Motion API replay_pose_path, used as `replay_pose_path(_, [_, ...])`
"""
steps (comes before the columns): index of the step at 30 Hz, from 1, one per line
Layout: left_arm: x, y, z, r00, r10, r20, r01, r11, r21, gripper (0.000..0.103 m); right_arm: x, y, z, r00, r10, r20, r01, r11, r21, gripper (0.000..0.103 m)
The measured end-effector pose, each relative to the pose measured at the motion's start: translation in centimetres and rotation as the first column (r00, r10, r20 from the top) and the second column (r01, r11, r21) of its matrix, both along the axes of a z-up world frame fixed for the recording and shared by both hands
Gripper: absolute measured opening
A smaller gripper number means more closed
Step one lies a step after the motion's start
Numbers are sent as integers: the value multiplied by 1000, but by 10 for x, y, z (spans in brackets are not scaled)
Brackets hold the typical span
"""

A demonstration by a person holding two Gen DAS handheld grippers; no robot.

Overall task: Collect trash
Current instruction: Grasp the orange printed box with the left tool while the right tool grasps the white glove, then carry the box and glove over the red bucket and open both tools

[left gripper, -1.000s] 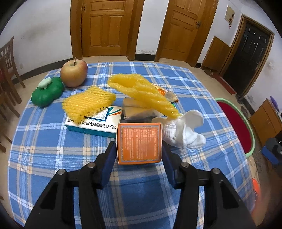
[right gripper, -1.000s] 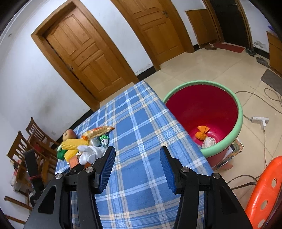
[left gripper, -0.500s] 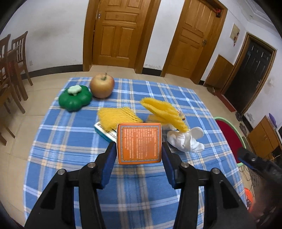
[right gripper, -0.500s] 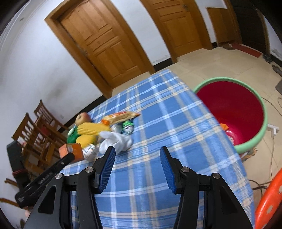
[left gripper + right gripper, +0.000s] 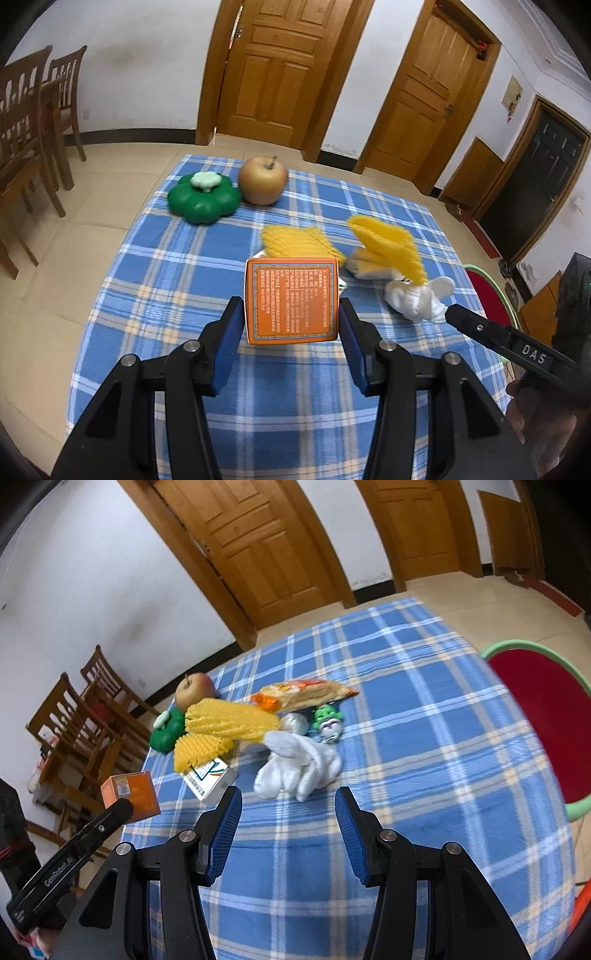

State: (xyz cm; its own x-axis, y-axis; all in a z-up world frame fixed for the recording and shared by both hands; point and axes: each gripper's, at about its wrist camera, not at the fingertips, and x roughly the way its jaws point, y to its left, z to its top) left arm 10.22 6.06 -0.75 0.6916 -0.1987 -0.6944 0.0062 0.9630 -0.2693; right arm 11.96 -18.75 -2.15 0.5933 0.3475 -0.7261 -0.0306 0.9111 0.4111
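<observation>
Trash is gathered in a loose heap on a table (image 5: 424, 775) covered with a blue plaid cloth, and one piece, an orange box (image 5: 291, 301), is clamped between the blue pads of the left gripper (image 5: 291, 325) and held clear above the cloth. Rows of small orange print on a darker panel are seen on the box face, too fine to be read. The letters "DAS" are printed in white on the black side of the right gripper where it enters the left wrist view at the lower right. On the left gripper's body, seen from the right wrist view, a white label is visible but cannot be read with certainty.

In the heap, two yellow foam nets (image 5: 229, 720) are laid over a white carton (image 5: 210, 777) with a blue, green and orange emblem; its characters are not legible. Just beside it lies a crumpled white cloth (image 5: 299, 764), with an orange snack wrapper (image 5: 306, 696), a silvery foil piece and a small green-and-white wrapper (image 5: 327, 720) behind it. An apple (image 5: 263, 181) and a green flower-shaped container (image 5: 203, 197) are set at the far side of the table, touching or nearly so.

The right gripper (image 5: 288, 814) is held with its jaws apart and nothing between them, above bare cloth near the white cloth. A red basin (image 5: 546, 723) with a green rim is placed on the floor past the table's right edge.
</observation>
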Motion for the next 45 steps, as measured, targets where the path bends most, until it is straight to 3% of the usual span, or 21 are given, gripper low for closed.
replay_pose_path(6, [5, 10, -9, 999, 27, -22, -27, 1000, -2, 51, 21, 13, -14, 999, 25, -20, -25, 1000, -10, 50])
replay_pose_path(7, [5, 10, -10, 999, 28, -24, -28, 1000, -3, 51, 23, 15, -17, 999, 30, -25, -31, 999, -19, 44])
replay_pose_path(8, [6, 10, -11, 999, 28, -28, -28, 1000, -3, 51, 24, 17, -18, 999, 33, -28, -34, 999, -29, 30])
replay_pose_path(9, [7, 10, -12, 999, 28, -30, -28, 1000, -3, 51, 25, 18, -19, 999, 37, -26, -38, 998, -40, 22])
replay_pose_path(12, [10, 7, -14, 999, 20, -36, -20, 1000, -1, 51, 21, 17, -20, 999, 45, -3, -46, 998, -47, 9])
replay_pose_path(22, [6, -17, -8, 999, -36, -27, 36, 999, 9, 51, -15, -5, 0, 996, 42, 75, -43, 999, 4, 8])
replay_pose_path(28, [-2, -38, 7, 996, -85, 2, 85, 996, 25, 51, -44, -29, 15, 993, -14, 113, 8, 999, 47, 8])
replay_pose_path(34, [-4, -75, 20, 986, -164, 16, 164, 986, 30, 51, -67, -61, 30, 984, -93, 151, 84, 994, 65, 8])
replay_pose_path(45, [18, -171, 35, 946, -322, 32, 320, 945, 66, 51, -85, -137, 40, 950, -253, 180, 237, 966, 104, 8])
